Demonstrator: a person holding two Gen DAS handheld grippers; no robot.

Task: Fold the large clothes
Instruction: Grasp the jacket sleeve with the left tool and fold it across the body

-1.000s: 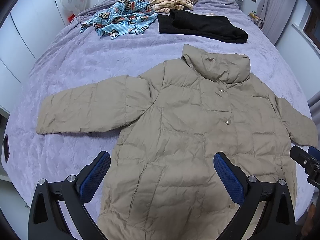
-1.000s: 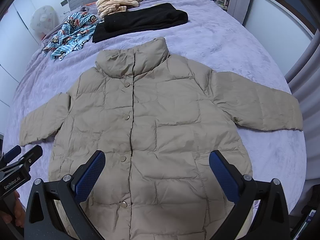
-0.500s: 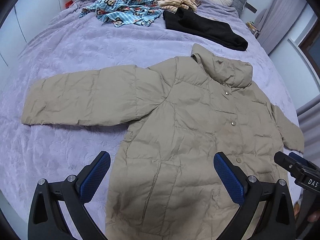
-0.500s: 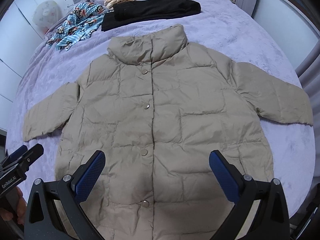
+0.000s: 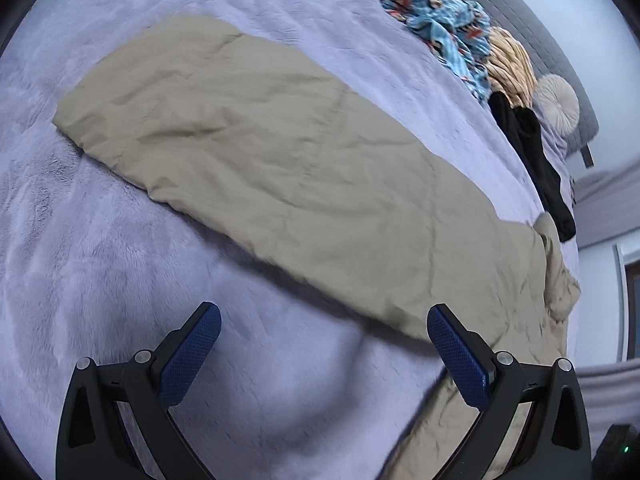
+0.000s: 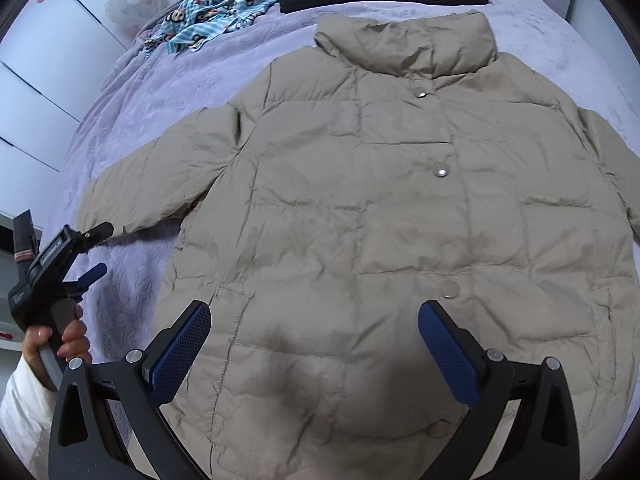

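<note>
Beige quilted jacket [image 6: 400, 220] lies flat, front up, on the lilac bed [image 5: 100, 280], so the spread left hand-held gripper [image 5: 324, 344], nearing its sleeve [image 5: 260, 152], should pinch the cuff and fold inward while the spread, empty right hand-held gripper [image 6: 314, 344] hovers above the hem.

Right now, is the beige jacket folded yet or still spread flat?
Still spread flat: the jacket lies front up on the bed, snaps shut, its sleeve stretched straight out sideways. No fold shows.
</note>
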